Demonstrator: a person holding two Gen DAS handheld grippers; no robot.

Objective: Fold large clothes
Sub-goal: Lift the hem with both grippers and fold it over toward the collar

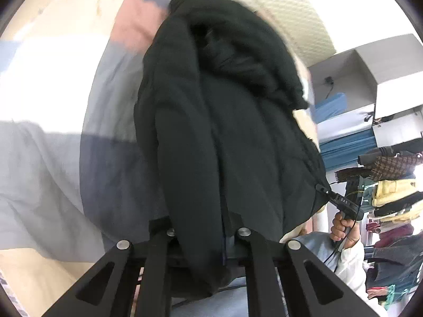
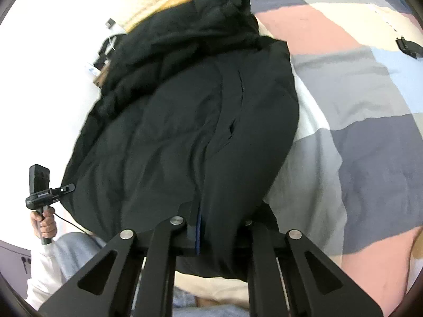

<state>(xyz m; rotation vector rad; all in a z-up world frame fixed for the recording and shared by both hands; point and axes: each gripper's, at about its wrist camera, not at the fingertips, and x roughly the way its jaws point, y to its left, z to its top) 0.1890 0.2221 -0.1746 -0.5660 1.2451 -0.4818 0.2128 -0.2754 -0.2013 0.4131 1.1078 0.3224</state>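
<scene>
Pinched at its near hem by left claw [image 1: 208, 237] and right claw [image 2: 211, 227], the soft, bulky black coat [image 1: 224, 132] sags ahead of both; seams are gripped best.

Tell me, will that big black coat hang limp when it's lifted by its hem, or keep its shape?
Probably limp: the black coat already sags in soft folds over the patchwork bedspread. It looks padded, so likely bulky and fairly heavy. With the left gripper and right gripper pinching only its hem, the rest should droop.

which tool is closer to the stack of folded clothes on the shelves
Right. The right tool grips the black coat's edge on the side of the stacked clothes; the left tool clamps the opposite edge.
</scene>
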